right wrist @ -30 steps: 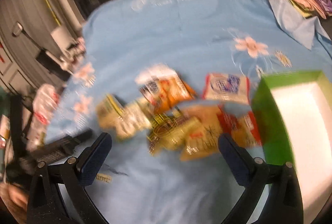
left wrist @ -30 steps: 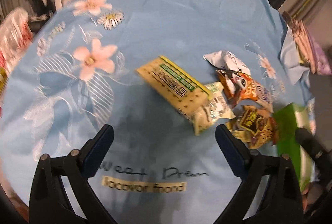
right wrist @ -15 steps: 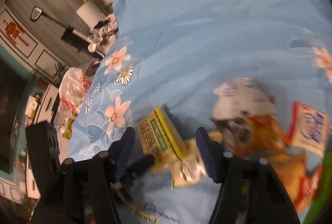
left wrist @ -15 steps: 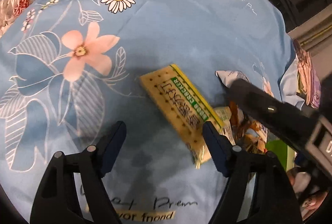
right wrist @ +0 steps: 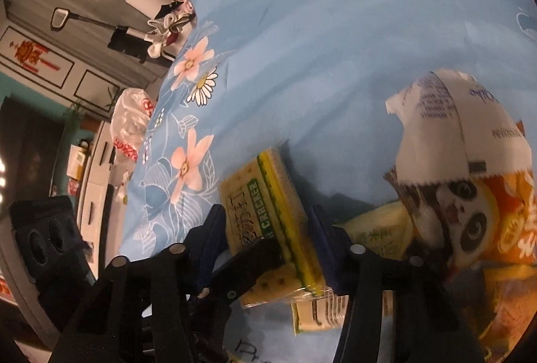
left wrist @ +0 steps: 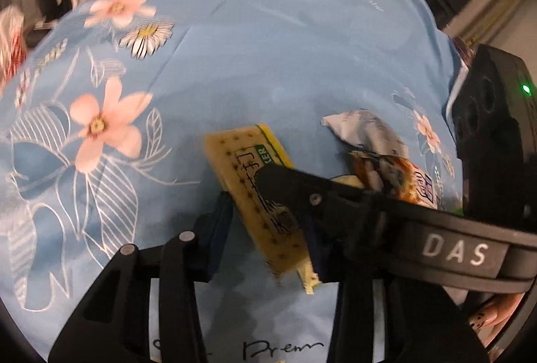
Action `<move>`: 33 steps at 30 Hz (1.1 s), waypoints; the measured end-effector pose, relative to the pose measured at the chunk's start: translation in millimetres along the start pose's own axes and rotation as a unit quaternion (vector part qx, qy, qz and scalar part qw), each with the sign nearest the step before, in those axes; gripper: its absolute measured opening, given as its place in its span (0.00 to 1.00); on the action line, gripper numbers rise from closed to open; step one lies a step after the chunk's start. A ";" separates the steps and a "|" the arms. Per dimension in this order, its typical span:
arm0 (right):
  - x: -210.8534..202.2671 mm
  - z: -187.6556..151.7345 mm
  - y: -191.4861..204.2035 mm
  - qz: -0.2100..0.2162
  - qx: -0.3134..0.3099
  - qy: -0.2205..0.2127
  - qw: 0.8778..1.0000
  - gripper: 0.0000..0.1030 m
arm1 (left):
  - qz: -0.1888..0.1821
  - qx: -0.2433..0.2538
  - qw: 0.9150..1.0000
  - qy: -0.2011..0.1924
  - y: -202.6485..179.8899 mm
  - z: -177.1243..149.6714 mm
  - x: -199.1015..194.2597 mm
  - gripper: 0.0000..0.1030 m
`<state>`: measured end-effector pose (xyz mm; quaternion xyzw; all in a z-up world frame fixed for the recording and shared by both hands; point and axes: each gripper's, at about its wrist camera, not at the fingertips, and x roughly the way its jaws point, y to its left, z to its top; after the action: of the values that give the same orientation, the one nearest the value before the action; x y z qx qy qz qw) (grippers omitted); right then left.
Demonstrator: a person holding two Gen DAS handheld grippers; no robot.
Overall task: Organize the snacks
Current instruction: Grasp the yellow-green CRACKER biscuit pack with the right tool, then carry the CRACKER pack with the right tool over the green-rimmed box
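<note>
Both fisheye views are dim and warm-toned, with a black vignette at the corners and strong bending of straight lines toward the rim. The blue floral cloth (left wrist: 241, 37) is evenly lit from above, without glare. In the left wrist view its far edge and the flowers top left smear with motion blur. A soft shadow lies beside the cracker packet (right wrist: 268, 205) in the right wrist view, where the print is readable at centre, while the panda snack bag (right wrist: 470, 212) at right is softer.
</note>
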<state>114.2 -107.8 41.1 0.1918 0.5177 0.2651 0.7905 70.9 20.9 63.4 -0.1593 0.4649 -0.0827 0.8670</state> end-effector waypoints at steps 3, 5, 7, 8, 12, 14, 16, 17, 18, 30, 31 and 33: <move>-16.6 -4.6 3.2 0.011 0.003 -0.021 1.000 0.50 | -0.002 0.023 0.999 -0.026 -12.2 -2.0 -16.8 0.37; -32.4 -10.8 8.3 0.006 0.001 -0.043 0.999 0.50 | -0.012 0.037 0.999 -0.037 -18.1 -5.1 -29.5 0.37; -45.7 -17.1 12.4 0.006 0.004 -0.062 0.998 0.50 | -0.021 0.054 0.997 -0.050 -22.4 -8.2 -39.4 0.37; -53.1 -20.8 14.3 0.003 0.006 -0.071 0.997 0.50 | -0.028 0.061 0.996 -0.054 -28.7 -8.0 -41.2 0.37; -86.9 -37.2 25.4 -0.016 0.006 -0.114 0.993 0.50 | -0.050 0.084 0.992 -0.081 -41.1 -16.2 -57.5 0.37; -103.0 -46.3 29.3 -0.019 0.006 -0.138 0.990 0.50 | -0.060 0.105 0.988 -0.098 -52.9 -19.2 -68.2 0.37; -118.5 -56.2 31.6 -0.021 0.006 -0.163 0.986 0.50 | -0.069 0.120 0.984 -0.109 -59.1 -21.3 -76.5 0.37; -124.9 -60.8 32.1 -0.024 0.008 -0.173 0.985 0.50 | -0.074 0.126 0.983 -0.112 -61.6 -22.0 -79.7 0.37; -129.8 -64.5 33.0 -0.027 0.008 -0.180 0.983 0.50 | -0.079 0.133 0.981 -0.117 -65.3 -24.4 -83.7 0.37; -172.2 -105.1 46.7 -0.058 0.000 -0.258 0.964 0.50 | -0.115 0.186 0.962 -0.163 -89.3 -46.7 -112.6 0.37; -174.4 -108.1 47.5 -0.058 0.001 -0.262 0.963 0.50 | -0.116 0.187 0.961 -0.166 -90.7 -48.0 -113.6 0.37; -179.1 -112.6 46.5 -0.057 0.002 -0.269 0.961 0.50 | -0.116 0.191 0.960 -0.171 -95.2 -51.2 -115.8 0.37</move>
<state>-57.6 -178.7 152.4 0.2273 0.2963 0.1570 0.9143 -35.4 -44.6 160.8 -0.0558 0.2635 -0.2414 0.9323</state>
